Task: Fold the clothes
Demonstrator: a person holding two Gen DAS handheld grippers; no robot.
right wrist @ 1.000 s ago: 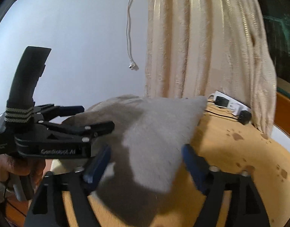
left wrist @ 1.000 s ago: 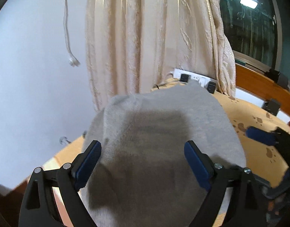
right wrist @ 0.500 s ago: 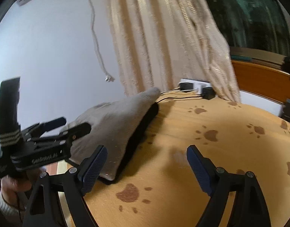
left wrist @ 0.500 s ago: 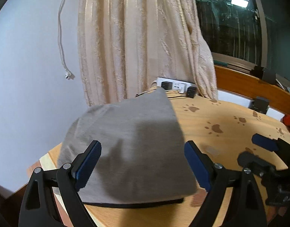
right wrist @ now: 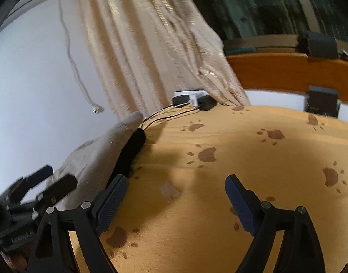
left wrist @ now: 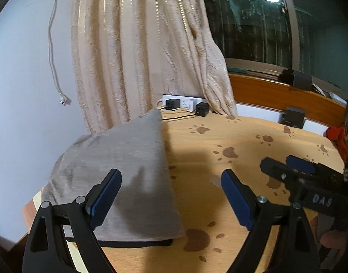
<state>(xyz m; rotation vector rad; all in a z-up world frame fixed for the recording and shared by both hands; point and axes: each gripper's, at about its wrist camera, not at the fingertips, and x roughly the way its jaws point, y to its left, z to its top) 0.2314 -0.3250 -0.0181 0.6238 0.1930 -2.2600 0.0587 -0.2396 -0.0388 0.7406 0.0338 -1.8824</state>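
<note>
Lying flat at the left edge of the tabletop [left wrist: 219, 141] is a folded grey cloth [left wrist: 119, 170], on top of something black. The left gripper [left wrist: 171, 195] hangs over its near corner, fingers spread wide and holding nothing. The right gripper [right wrist: 176, 202] hangs over the bare paw-print cover, fingers also spread and empty.

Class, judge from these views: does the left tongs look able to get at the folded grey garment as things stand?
Probably yes. The left tongs stand open, the grey garment lies just ahead under one finger, and nothing sits between them.
</note>
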